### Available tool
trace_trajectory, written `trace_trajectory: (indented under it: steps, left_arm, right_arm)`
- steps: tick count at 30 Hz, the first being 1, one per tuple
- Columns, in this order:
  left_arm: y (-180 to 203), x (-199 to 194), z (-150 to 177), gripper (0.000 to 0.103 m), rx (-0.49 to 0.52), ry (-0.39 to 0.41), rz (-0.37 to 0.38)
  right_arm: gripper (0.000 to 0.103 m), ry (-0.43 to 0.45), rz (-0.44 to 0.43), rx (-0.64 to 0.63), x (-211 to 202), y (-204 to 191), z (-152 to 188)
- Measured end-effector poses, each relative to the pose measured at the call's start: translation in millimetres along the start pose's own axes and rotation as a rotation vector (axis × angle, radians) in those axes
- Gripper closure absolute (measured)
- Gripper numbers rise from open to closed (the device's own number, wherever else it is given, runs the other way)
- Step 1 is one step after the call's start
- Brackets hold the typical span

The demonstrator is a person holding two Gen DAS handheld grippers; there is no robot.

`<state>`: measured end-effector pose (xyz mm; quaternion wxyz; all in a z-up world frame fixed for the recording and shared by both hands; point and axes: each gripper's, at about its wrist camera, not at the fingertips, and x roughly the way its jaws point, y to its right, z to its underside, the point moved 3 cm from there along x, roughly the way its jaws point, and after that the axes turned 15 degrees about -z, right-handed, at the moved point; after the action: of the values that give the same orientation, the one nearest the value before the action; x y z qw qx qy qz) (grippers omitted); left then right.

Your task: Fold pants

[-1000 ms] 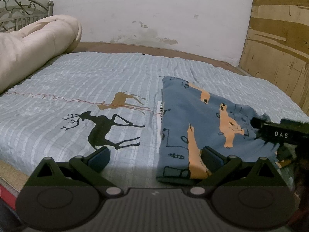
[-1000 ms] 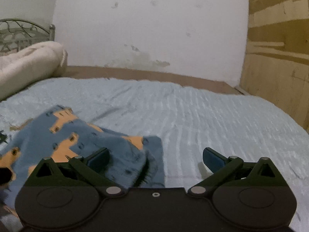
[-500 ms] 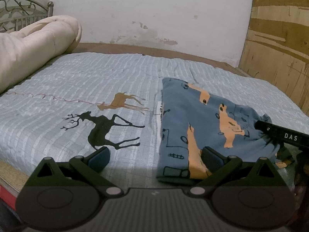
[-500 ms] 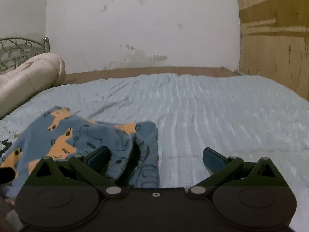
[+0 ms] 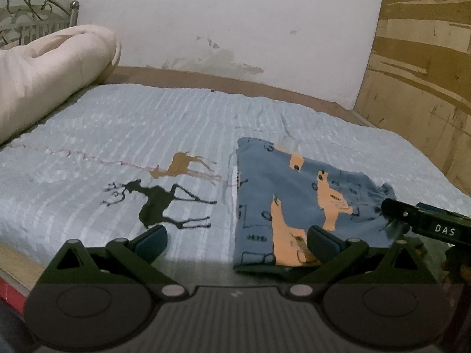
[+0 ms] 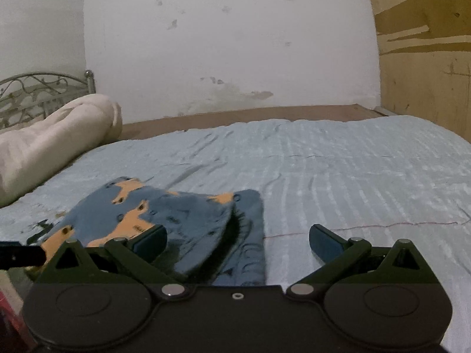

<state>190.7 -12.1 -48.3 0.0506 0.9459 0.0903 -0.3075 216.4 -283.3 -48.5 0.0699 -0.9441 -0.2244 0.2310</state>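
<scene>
Low in the left wrist view, the left gripper (image 5: 237, 239) is spread wide with nothing between its fingers, as is the right gripper (image 6: 238, 241) in its own view. The folded blue pants (image 5: 294, 206) lie right of centre on the pale bedspread (image 5: 132, 135), beside its printed black deer (image 5: 160, 206). A rolled cream quilt (image 5: 50, 70) sits upper left.

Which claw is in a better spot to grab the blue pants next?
Probably the right claw. It is open, with the lifted right edge of the pants just ahead of its left finger. The left claw, also open, faces mostly the bedsheet, with only its right finger over the cloth.
</scene>
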Motion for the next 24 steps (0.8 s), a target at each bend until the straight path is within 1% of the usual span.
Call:
trace_trajectory:
  steps: [2,4,5,7,10,12,15,18,21,24]
  left_arm:
    - [0,5,-6,0.001,-0.006,-0.012,0.009]
    - [-1,9,-10,0.001,-0.001,-0.054,-0.011]
    - [-2,6,-11,0.001,-0.004,-0.056,-0.016]
    - [-7,-4,-9,0.001,-0.019,-0.034,-0.014]
    - [-11,-25,-5,0.001,-0.005,-0.033,-0.007]
    - [-13,-47,1,0.001,0.014,-0.024,0.008]
    - [-15,-78,15,0.001,0.058,-0.018,0.027]
    - [-16,-105,36,0.001,0.085,-0.022,0.021]
    - [-17,-117,53,0.001,0.114,-0.018,0.012]
    - [-17,-122,62,0.001,0.119,-0.017,-0.002]
  right_arm:
    - [0.001,-0.012,-0.013,0.017,3,2,-4]
    - [0.001,-0.036,-0.044,0.066,11,10,-11]
    - [0.001,-0.062,-0.041,0.103,16,15,-15]
    - [0.001,-0.052,-0.037,0.124,11,15,-21]
    - [0.001,-0.005,-0.055,0.089,-13,-2,-20]
    - [0.001,0.008,-0.06,0.084,-34,-15,-13]
    - [0.001,-0.009,-0.039,0.098,-72,-42,7]
    - [0.001,-0.031,-0.018,0.062,-104,-68,26]
    - [0.001,-0.034,0.002,0.03,-129,-84,40]
    - [0.001,-0.019,0.013,0.015,-144,-93,47]
